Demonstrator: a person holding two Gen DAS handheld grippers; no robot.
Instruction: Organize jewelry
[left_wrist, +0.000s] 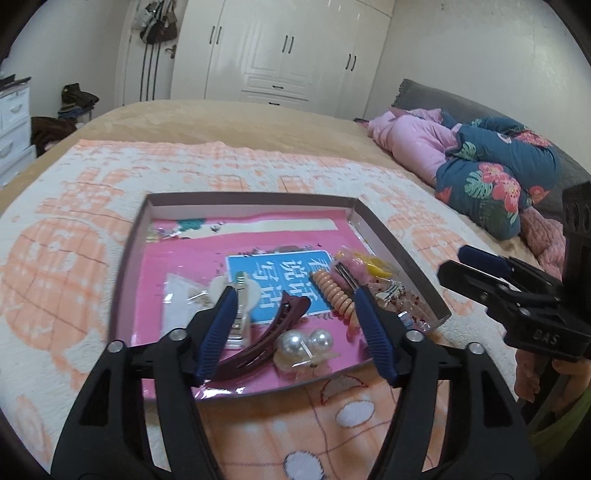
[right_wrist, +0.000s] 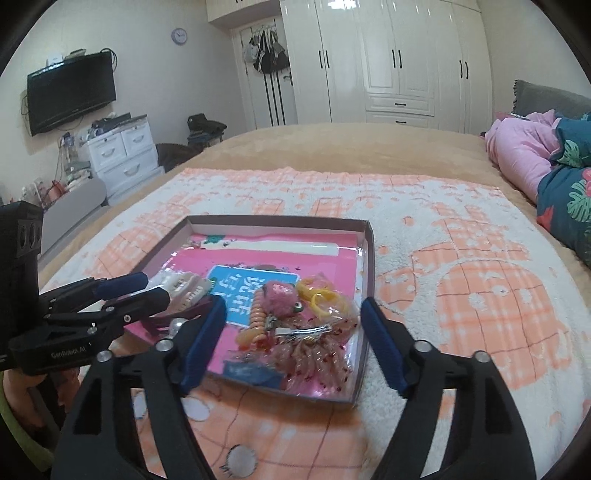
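L gripper (left_wrist: 295, 299) open, hair clip (left_wrist: 266, 341) btwn jaws

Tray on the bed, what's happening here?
A person holds a gripper in each hand over a shallow tray of hair accessories on a blanket-covered bed. Both the left gripper and the right gripper have open jaws with nothing between them. In the tray lie a dark red hair clip, pearl pieces, a coiled orange hair tie and yellow bands. Nothing is being gripped.
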